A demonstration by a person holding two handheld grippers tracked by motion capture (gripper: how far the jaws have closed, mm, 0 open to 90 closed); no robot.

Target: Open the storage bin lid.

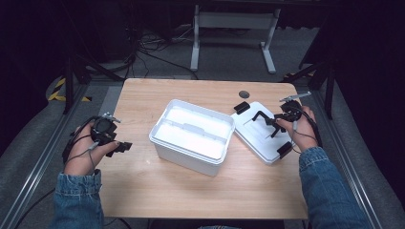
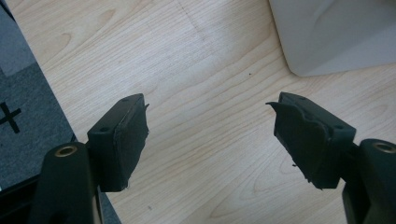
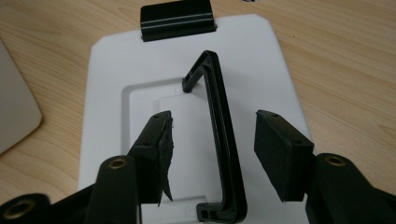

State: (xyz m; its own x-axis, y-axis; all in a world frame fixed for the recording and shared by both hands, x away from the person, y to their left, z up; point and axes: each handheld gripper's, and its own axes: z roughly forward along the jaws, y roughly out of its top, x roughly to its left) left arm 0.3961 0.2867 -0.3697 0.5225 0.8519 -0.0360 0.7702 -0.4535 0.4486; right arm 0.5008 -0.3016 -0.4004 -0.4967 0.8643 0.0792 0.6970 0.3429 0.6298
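Box [image 1: 191, 136]: white, lid off, set mid-table [image 1: 157, 191]; two compartments seen inside.
Lid [image 1: 260, 136]: laid flat just right of box, black handle [image 3: 219, 140] raised, black latch [image 3: 177, 21] at far end.
Right gripper [image 3: 212, 154]: fingers [image 3: 280, 154] spread, handle between them, not pinched.
Left gripper [image 2: 210, 140]: fingers spread over bare table, box corner near.
Writing: none readable.

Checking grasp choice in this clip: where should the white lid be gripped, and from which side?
Best by its black handle, from above. The handle stands raised off the flat white lid, a thin bar that jaws can close across. The right gripper already straddles it, jaws open either side, not yet touching.
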